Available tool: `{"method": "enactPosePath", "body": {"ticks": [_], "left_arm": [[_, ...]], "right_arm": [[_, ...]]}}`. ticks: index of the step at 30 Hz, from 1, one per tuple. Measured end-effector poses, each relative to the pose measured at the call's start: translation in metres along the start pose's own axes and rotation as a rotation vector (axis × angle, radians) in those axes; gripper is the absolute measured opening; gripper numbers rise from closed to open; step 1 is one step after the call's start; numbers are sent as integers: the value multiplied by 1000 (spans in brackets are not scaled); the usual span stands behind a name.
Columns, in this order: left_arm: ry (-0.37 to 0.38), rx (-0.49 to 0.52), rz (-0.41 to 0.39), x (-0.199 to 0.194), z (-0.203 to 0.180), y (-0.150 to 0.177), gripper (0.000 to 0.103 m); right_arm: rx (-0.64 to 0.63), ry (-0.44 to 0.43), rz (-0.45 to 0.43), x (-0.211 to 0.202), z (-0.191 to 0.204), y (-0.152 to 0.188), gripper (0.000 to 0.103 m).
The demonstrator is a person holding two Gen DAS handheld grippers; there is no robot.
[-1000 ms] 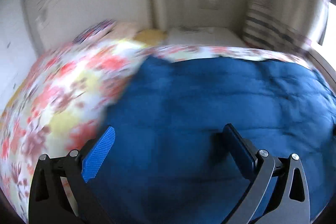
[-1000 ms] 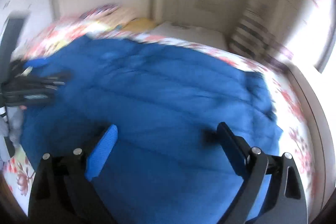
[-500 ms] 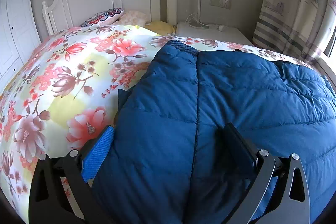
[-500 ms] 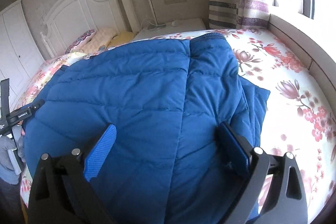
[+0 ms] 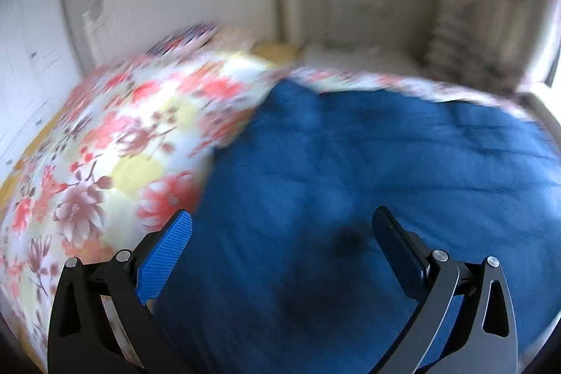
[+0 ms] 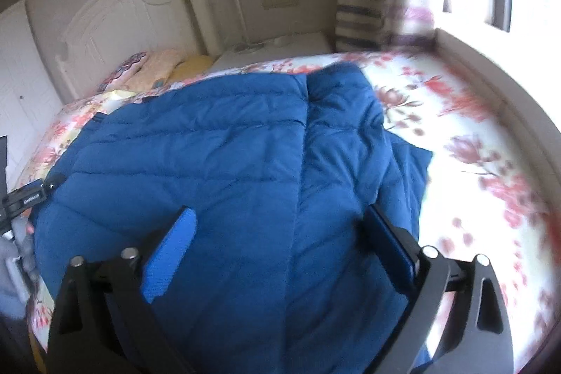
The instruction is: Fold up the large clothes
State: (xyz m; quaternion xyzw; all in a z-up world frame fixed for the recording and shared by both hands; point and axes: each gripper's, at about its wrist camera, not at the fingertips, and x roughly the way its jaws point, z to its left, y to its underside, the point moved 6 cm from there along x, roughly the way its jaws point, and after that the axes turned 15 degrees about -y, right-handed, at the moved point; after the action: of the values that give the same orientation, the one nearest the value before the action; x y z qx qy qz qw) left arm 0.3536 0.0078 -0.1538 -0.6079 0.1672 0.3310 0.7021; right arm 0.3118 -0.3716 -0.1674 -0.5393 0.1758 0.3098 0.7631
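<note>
A large blue quilted jacket point(image 5: 368, 163) point(image 6: 228, 156) lies spread on a bed with a floral cover point(image 5: 115, 142) point(image 6: 473, 146). My left gripper point(image 5: 282, 230) hovers open above the jacket's left part, its left finger near the jacket's edge. My right gripper point(image 6: 277, 226) hangs open over the jacket's near right part, with nothing between its fingers. In the right wrist view the other gripper point(image 6: 31, 195) shows at the far left edge, beside the jacket. The left wrist view is blurred by motion.
A white headboard point(image 6: 122, 20) and pillows point(image 6: 157, 69) stand at the far end of the bed. A white nightstand point(image 6: 277, 51) with a thin lamp, a striped curtain point(image 6: 361, 16) and a window sill point(image 6: 491, 65) lie to the right.
Both views have swung and blurred compared with half a second ago. The jacket lies as before and both grippers stay open over it.
</note>
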Motion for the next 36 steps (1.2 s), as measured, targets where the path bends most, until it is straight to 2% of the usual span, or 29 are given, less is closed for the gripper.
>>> {"method": "enactPosePath", "body": {"ticks": [2, 5, 6, 8, 9, 13, 15, 18, 19, 20, 21, 23, 26, 29, 34, 36], "left_arm": [[55, 25, -33, -25, -18, 6, 99], [108, 131, -18, -36, -56, 28, 99], [93, 156, -12, -32, -63, 35, 99], [47, 169, -57, -28, -69, 48, 99], [52, 169, -53, -28, -69, 49, 99], [86, 170, -20, -24, -48, 48, 99], [48, 104, 3, -16, -16, 44, 99], [7, 20, 38, 0, 28, 43, 99], [16, -7, 61, 9, 41, 46, 99], [58, -26, 85, 17, 48, 50, 99], [106, -48, 105, 23, 52, 53, 99], [126, -63, 126, 29, 54, 55, 99], [105, -51, 133, 31, 50, 54, 99], [124, -64, 139, 33, 50, 54, 99], [120, -63, 133, 29, 49, 55, 99], [122, -65, 132, 29, 50, 55, 99]], "right_arm": [[-67, -63, -57, -18, 39, 5, 92], [-232, -98, 13, -14, 95, 29, 92], [-284, -92, 47, -8, 109, 39, 92], [-366, -63, 102, 7, 125, 58, 97], [-411, -27, 93, 14, 129, 67, 99], [-415, -31, 115, 17, 125, 71, 99], [-402, -7, 121, 8, 114, 66, 99], [-300, 30, 81, -19, 76, 57, 99], [-258, 42, 71, -26, 61, 55, 99], [-190, 43, 63, -35, 40, 57, 100], [-147, 35, 61, -39, 26, 60, 100], [-64, -33, 59, -40, 1, 69, 100], [-57, -45, 79, -32, -3, 71, 101], [-51, -61, 88, -28, -7, 70, 101], [-48, -72, 74, -32, -2, 70, 101], [-27, -72, 42, -41, -1, 70, 100]]}}
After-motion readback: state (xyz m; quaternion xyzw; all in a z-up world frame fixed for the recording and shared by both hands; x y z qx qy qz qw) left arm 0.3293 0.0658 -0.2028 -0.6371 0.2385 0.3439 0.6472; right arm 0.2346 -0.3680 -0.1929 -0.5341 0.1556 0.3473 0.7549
